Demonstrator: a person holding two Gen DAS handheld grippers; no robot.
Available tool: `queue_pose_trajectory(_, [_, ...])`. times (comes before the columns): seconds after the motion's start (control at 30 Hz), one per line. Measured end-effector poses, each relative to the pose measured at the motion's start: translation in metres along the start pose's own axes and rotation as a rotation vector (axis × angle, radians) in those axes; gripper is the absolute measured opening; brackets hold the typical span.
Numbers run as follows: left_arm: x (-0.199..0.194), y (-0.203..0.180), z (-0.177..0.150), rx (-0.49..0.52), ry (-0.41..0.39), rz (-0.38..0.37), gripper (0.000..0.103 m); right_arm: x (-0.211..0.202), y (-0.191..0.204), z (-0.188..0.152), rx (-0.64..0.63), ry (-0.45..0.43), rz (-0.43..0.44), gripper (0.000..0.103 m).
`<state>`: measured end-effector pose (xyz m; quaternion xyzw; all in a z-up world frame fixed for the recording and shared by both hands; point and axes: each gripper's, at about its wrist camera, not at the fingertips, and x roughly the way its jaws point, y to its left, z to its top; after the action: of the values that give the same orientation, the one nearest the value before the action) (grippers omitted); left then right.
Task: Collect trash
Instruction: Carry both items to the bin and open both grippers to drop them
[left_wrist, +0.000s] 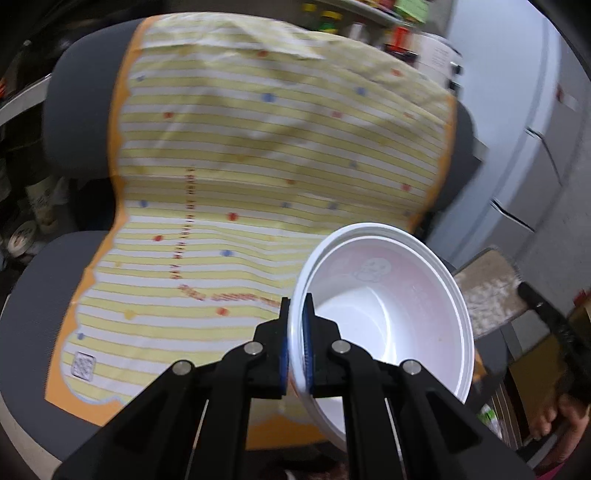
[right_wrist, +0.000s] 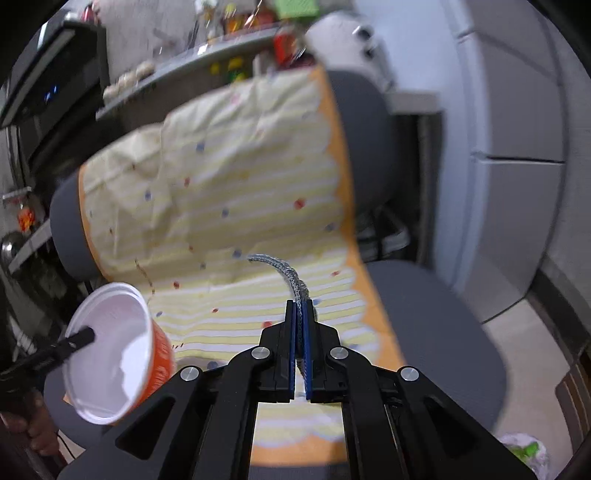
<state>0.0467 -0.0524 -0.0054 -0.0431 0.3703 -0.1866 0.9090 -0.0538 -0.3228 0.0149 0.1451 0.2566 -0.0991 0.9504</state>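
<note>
My left gripper (left_wrist: 296, 332) pinches the noodle cup (left_wrist: 388, 317) by its rim, out past the seat's right edge. My right gripper (right_wrist: 300, 332) is clamped on a grey braided cord (right_wrist: 284, 273) (one end curling free) above the striped cloth (right_wrist: 236, 206) on the grey chair (right_wrist: 436, 325), cabinets (right_wrist: 517, 147) close right.

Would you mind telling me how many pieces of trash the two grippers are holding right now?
2. An empty noodle cup is clamped by its rim in the left gripper; a crumpled grey strip is pinched in the right gripper. More trash may lie out of view.
</note>
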Motion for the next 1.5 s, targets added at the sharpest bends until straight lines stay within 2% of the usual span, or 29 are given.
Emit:
queue_pose_trajectory(0.17, [-0.004,-0.054,-0.02,0.092,0.016,-0.091,0.005,-0.059,-0.045,-0.018,0.07,-0.038,-0.063,0.004])
queue_pose_trajectory(0.53, [0.001,-0.209,-0.086,0.377,0.095,-0.333,0.005,-0.184,-0.138,-0.084,0.23,-0.121,-0.311,0.004])
queue_pose_trajectory(0.73, [0.012,-0.278,-0.128,0.528,0.191,-0.425,0.005,-0.219,-0.177,-0.105,0.324,-0.168,-0.386,0.004])
queue_pose_trajectory(1.0, [0.033,-0.34,-0.166,0.677,0.296,-0.503,0.006,-0.241,-0.214,-0.118,0.396,-0.217,-0.424,0.004])
queue_pose_trajectory(1.07, [0.04,-0.353,-0.171,0.69,0.325,-0.548,0.015,-0.245,-0.22,-0.121,0.406,-0.221,-0.431,0.004])
queue_pose_trajectory(1.13, [0.047,-0.362,-0.174,0.707,0.323,-0.556,0.057,-0.247,-0.225,-0.123,0.412,-0.217,-0.442,0.004])
queue_pose_trajectory(1.23, [0.052,-0.363,-0.174,0.721,0.291,-0.537,0.059,-0.242,-0.225,-0.127,0.401,-0.191,-0.452,0.004])
queue_pose_trajectory(1.5, [0.042,-0.315,-0.146,0.661,0.192,-0.412,0.059,-0.196,-0.209,-0.141,0.39,-0.044,-0.382,0.004])
